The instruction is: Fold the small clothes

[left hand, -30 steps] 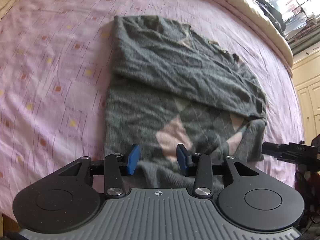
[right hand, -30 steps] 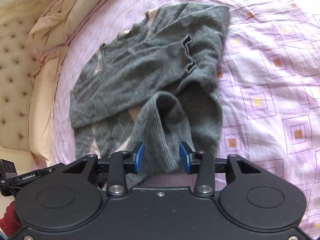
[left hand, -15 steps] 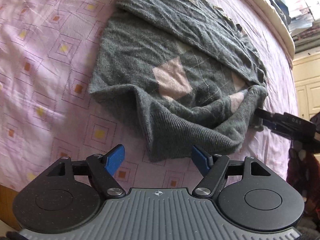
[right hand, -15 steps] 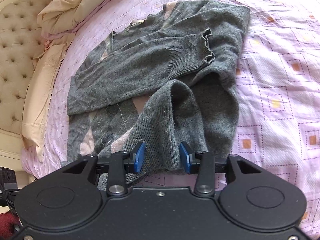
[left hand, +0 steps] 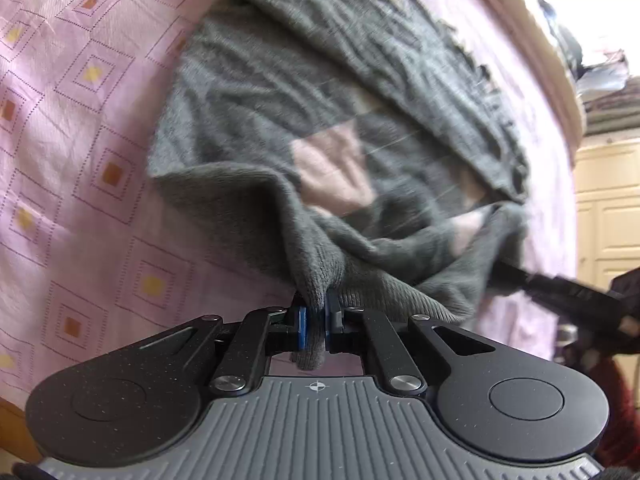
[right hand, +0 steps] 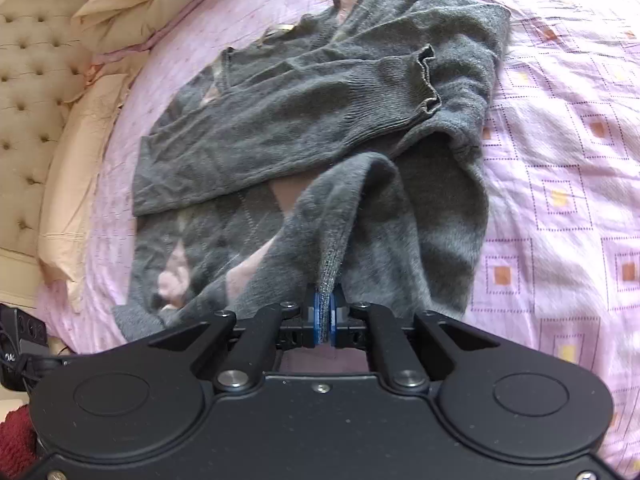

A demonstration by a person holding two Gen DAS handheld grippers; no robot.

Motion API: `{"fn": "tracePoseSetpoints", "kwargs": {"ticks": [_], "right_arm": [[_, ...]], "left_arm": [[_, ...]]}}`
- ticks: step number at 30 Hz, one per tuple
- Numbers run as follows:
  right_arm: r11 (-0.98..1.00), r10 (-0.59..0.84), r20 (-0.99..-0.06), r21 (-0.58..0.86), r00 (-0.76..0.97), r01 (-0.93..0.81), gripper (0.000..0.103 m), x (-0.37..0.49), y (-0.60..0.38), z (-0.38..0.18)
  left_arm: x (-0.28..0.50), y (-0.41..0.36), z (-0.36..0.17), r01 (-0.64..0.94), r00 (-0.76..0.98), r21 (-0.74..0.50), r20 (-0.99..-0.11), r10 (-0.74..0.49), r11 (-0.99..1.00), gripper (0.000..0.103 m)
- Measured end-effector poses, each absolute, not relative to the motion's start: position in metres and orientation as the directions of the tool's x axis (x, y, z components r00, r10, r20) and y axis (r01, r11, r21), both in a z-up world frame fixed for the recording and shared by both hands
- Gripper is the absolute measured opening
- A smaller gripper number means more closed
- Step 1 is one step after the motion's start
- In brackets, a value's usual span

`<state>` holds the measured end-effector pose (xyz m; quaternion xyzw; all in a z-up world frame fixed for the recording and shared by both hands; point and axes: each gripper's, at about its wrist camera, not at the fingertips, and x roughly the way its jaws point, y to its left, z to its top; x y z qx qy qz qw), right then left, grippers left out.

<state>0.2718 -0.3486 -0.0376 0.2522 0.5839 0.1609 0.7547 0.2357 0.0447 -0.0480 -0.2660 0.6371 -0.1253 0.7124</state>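
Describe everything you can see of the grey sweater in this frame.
The grey knitted sweater with pale pink argyle diamonds lies on the pink patterned bedsheet, soft and fuzzy looking. One sleeve is folded across the chest, its ribbed, frilled cuff lying on top. The ribbed bottom hem is lifted and bunched: the left tool pinches one part of it, the right tool another, both blue-padded jaws shut on the fabric. The upper body lies flat, wrinkled. Part of the neckline shows near the beige bedding.

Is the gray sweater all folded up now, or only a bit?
Only a bit. The sweater has one sleeve laid across its chest, while its bottom edge is bunched and lifted off the bed sheet.
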Motion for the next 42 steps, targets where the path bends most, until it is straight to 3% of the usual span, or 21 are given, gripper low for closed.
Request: {"fn": "tracePoseSetpoints", "kwargs": {"ticks": [7,14,20,23,24,25,27,28,29,30,31,35,42], "right_arm": [[0.723,0.614,-0.699,0.685,0.368,0.094,0.013,0.267,-0.376,0.005],[0.647,0.59,-0.634,0.741,0.499,0.176,0.013,0.308,-0.397,0.023],[0.653,0.537,-0.664,0.718,0.52,0.241,0.013,0.368,-0.402,0.001],[0.681,0.493,-0.712,0.673,0.5,0.288,0.02,0.396,-0.401,-0.02],[0.699,0.467,-0.733,0.649,0.495,0.3,0.021,0.403,-0.4,-0.025],[0.718,0.439,-0.75,0.623,0.494,0.309,0.023,0.409,-0.4,-0.029],[0.765,0.385,-0.777,0.571,0.499,0.299,0.048,0.416,-0.4,-0.03],[0.793,0.357,-0.788,0.539,0.501,0.283,0.056,0.418,-0.399,-0.029],[0.826,0.335,-0.798,0.505,0.502,0.252,0.061,0.418,-0.397,-0.027],[0.852,0.324,-0.805,0.476,0.497,0.215,0.061,0.418,-0.395,-0.026],[0.88,0.316,-0.816,0.442,0.485,0.171,0.061,0.417,-0.392,-0.025],[0.925,0.33,-0.843,0.379,0.425,0.035,0.061,0.414,-0.379,-0.031],[0.931,0.35,-0.857,0.363,0.379,-0.038,0.063,0.418,-0.364,-0.046]], "left_arm": [[0.259,0.06,0.01,-0.166,0.303,-0.6,-0.786,-0.538,0.783,0.006],[0.338,0.056,0.05,-0.101,0.416,-0.625,-0.733,-0.538,0.774,0.005],[0.412,0.043,0.042,-0.065,0.447,-0.57,-0.751,-0.486,0.819,0.005],[0.445,0.034,0.022,-0.074,0.42,-0.51,-0.795,-0.437,0.857,0.006],[0.454,0.031,0.015,-0.078,0.407,-0.483,-0.814,-0.414,0.872,0.011],[0.463,0.029,0.009,-0.084,0.394,-0.451,-0.834,-0.386,0.889,0.028],[0.473,0.027,0.003,-0.078,0.396,-0.404,-0.851,-0.344,0.911,0.041],[0.475,0.026,0.004,-0.063,0.407,-0.383,-0.853,-0.327,0.922,0.045],[0.476,0.025,0.005,-0.038,0.406,-0.356,-0.859,-0.312,0.934,0.051],[0.476,0.024,0.006,-0.011,0.398,-0.332,-0.867,-0.301,0.943,0.069],[0.475,0.023,0.006,0.024,0.392,-0.306,-0.873,-0.291,0.952,0.08],[0.462,0.007,-0.002,0.212,0.335,-0.165,-0.914,-0.23,0.963,0.08],[0.454,0.0,-0.029,0.307,0.23,-0.193,-0.935,-0.269,0.932,0.08]]}}
